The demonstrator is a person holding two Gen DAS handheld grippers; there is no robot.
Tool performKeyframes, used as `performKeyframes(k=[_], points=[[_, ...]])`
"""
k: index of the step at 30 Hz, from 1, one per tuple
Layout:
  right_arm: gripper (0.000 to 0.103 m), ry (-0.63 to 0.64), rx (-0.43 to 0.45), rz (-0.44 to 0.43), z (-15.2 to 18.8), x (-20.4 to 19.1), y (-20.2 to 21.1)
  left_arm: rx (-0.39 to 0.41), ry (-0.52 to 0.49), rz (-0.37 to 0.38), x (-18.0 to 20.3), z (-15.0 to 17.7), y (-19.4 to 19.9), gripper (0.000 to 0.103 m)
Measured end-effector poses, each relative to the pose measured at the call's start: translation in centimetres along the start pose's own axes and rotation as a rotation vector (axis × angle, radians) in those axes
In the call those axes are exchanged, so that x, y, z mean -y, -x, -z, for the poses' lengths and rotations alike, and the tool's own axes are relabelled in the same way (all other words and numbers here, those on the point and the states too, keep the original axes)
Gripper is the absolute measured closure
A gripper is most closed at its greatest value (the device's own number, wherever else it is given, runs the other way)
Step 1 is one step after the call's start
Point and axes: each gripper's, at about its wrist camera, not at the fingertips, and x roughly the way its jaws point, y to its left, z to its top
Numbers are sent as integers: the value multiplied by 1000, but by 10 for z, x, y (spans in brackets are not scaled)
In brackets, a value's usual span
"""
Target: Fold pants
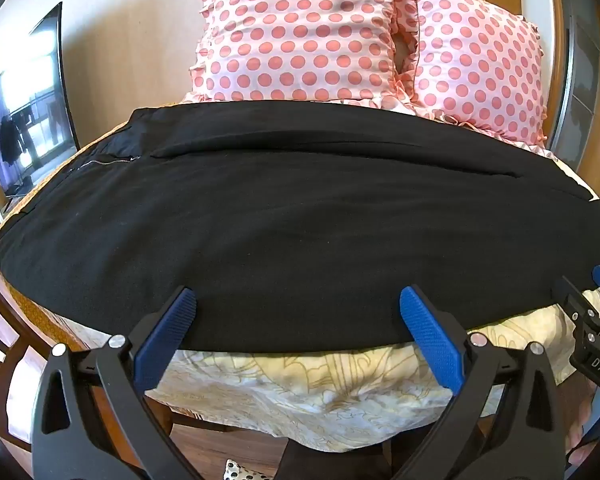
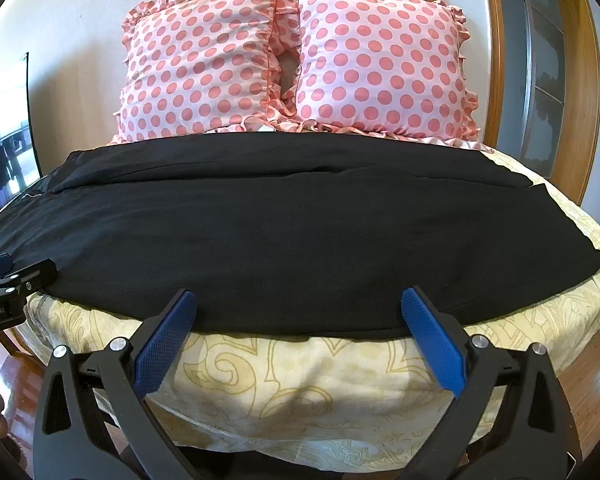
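Black pants (image 1: 284,216) lie flat across the bed, legs laid one over the other, waist and zipper (image 1: 104,162) at the left; in the right wrist view the pants (image 2: 284,232) end in leg cuffs at the right. My left gripper (image 1: 298,300) is open, its blue fingertips over the pants' near edge, holding nothing. My right gripper (image 2: 298,300) is open too, over the near edge further right, empty. The right gripper's tip shows at the far right of the left wrist view (image 1: 596,300); the left gripper's shows at the far left of the right wrist view (image 2: 16,276).
Two pink polka-dot pillows (image 2: 204,72) (image 2: 384,68) lean against the wall behind the pants. A cream patterned bedspread (image 2: 300,384) hangs over the bed's near edge. A dark screen (image 1: 28,128) stands at the left. A wooden door frame (image 2: 500,52) is at the right.
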Motion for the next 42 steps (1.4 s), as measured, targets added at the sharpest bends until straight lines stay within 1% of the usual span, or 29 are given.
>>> performKeyframes(k=[42], points=[[1, 1, -1, 0, 0, 0, 0, 12, -4, -2, 1, -1, 1, 2]])
